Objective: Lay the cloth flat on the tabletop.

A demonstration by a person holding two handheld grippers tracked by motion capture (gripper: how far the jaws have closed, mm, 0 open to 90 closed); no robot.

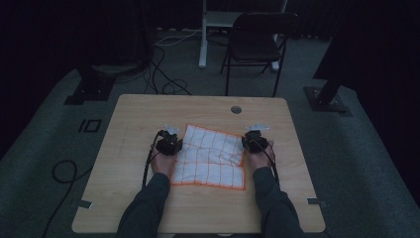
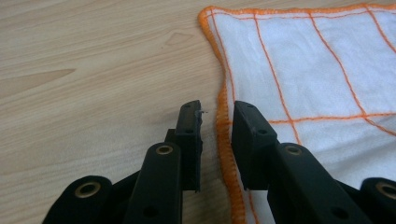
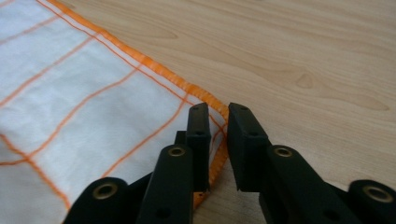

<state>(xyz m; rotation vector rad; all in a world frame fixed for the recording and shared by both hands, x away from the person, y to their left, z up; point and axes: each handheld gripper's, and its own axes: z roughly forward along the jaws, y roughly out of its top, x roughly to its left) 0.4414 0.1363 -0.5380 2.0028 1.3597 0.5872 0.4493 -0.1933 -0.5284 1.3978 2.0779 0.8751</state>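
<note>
Item: cloth (image 1: 210,156), white with an orange grid and orange hem. It lies near the middle of the tabletop (image 1: 129,148), closer to the person's edge than to the far edge. Mostly flat; a wrinkle runs across it toward its right side, and its near part looks like a folded-over layer, though I cannot tell for sure.

Item: left hand-held gripper (image 1: 169,144), at the cloth's left hem. In the left gripper view the left hand-held gripper (image 2: 217,122) has its jaws a narrow gap apart, straddling the hem without pressing on it. Nothing held.

Item: right hand-held gripper (image 1: 255,141), at the cloth's right hem. In the right gripper view the right hand-held gripper (image 3: 219,122) also stands slightly open, the orange hem at a corner of the cloth (image 3: 93,116) running between the jaws, not clamped.

Progress, as I judge it: the cloth rests on the wood with both grippers free of it at opposite edges. Either a spreading or folding step is finished, or a fresh grasp on both hems is next; smoothing the wrinkle remains.
</note>
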